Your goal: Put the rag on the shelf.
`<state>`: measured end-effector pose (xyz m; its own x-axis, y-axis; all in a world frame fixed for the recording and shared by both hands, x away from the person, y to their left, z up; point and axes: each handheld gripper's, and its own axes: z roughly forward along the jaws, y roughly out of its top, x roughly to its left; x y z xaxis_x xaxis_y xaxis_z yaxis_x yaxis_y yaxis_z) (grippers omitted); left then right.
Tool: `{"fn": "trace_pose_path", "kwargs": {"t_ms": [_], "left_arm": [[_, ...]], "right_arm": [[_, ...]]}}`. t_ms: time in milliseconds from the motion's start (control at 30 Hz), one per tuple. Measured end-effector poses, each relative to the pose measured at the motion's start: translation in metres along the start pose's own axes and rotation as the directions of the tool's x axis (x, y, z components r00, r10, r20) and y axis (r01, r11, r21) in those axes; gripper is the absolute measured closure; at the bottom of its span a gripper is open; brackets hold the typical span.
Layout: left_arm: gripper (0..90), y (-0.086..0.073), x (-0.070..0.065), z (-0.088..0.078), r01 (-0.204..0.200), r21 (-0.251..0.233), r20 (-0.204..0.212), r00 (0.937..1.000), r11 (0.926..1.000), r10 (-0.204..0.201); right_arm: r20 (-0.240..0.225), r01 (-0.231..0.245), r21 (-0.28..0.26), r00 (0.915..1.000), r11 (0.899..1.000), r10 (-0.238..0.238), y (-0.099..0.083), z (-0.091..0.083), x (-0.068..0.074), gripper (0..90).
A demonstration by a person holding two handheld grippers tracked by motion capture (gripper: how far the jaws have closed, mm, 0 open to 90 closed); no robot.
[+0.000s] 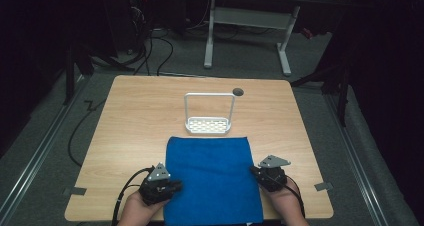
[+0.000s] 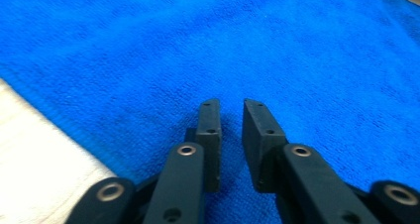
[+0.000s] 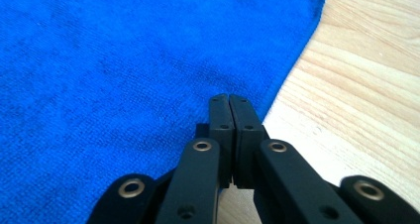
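Overhead, white rack (image 1: 208, 117) beyond towel (image 1: 212, 178).

No legible text, labels, brands, numbers or signs on any surface in the three views.

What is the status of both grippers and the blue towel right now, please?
Left gripper open, nothing between the jaws, over towel's left edge. Right gripper shut at the right edge. Blue towel flat. White rack beyond it, clear.
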<state>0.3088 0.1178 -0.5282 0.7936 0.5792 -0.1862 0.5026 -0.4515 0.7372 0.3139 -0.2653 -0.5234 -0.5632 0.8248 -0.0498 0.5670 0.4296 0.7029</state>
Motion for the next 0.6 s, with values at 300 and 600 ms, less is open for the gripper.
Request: {"fn": "trace_pose_path", "kwargs": {"t_ms": [300, 600], "left_arm": [[64.4, 0.002, 0.012, -0.015, 0.014, -0.096, -0.123, 0.9921, 0.9953, -0.025], [60.2, 0.009, 0.030, -0.017, 0.030, -0.134, -0.240, 0.9687, 0.9905, -0.062]], "right_arm": [[-0.007, -0.079, -0.123, 0.9969, 0.989, 0.079, 0.000, -0.005, -0.008, 70.9], [-0.001, -0.108, -0.156, 0.9940, 0.982, 0.109, 0.002, -0.007, -0.012, 69.1]]}}
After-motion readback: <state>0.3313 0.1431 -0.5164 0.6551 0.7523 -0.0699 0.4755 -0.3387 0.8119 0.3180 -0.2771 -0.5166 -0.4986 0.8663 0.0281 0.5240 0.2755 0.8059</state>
